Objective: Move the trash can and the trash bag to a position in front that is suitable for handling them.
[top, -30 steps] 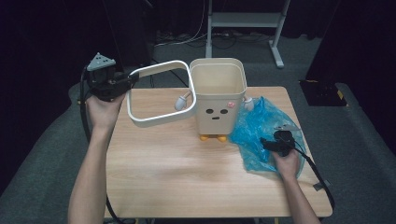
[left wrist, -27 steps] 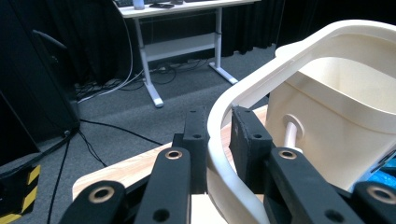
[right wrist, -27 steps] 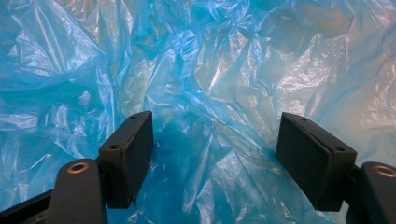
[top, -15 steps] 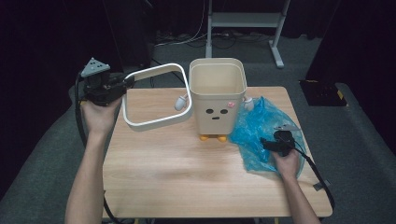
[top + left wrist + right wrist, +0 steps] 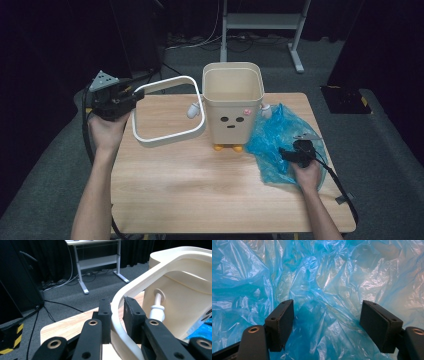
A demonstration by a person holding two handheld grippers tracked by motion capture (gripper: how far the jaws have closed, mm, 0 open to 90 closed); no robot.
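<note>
A white rounded-square ring (image 5: 165, 143) hangs tilted over the table's back left corner, beside a cream bin (image 5: 232, 120) with a drawn face. My left gripper (image 5: 134, 95) is shut on the ring's left edge. In the left gripper view the ring (image 5: 140, 277) runs between the pads of my left gripper (image 5: 117, 312), with the bin (image 5: 180, 310) right behind it. A crumpled blue plastic bag (image 5: 275, 135) lies at the right of the table. My right gripper (image 5: 286, 154) rests over it, open. In the right gripper view the bag (image 5: 324, 277) lies under my right gripper (image 5: 327, 322), whose pads stand apart.
The wooden table (image 5: 200, 190) has bare room in front of the bin. A white desk frame (image 5: 260, 22) stands behind it on grey carpet. A dark cabinet (image 5: 135, 35) stands at the back left, and a black box with yellow stripes (image 5: 350, 97) lies at the right.
My left gripper and the ring have sunk a little and shifted slightly left. The right gripper and the bag have stayed put.
</note>
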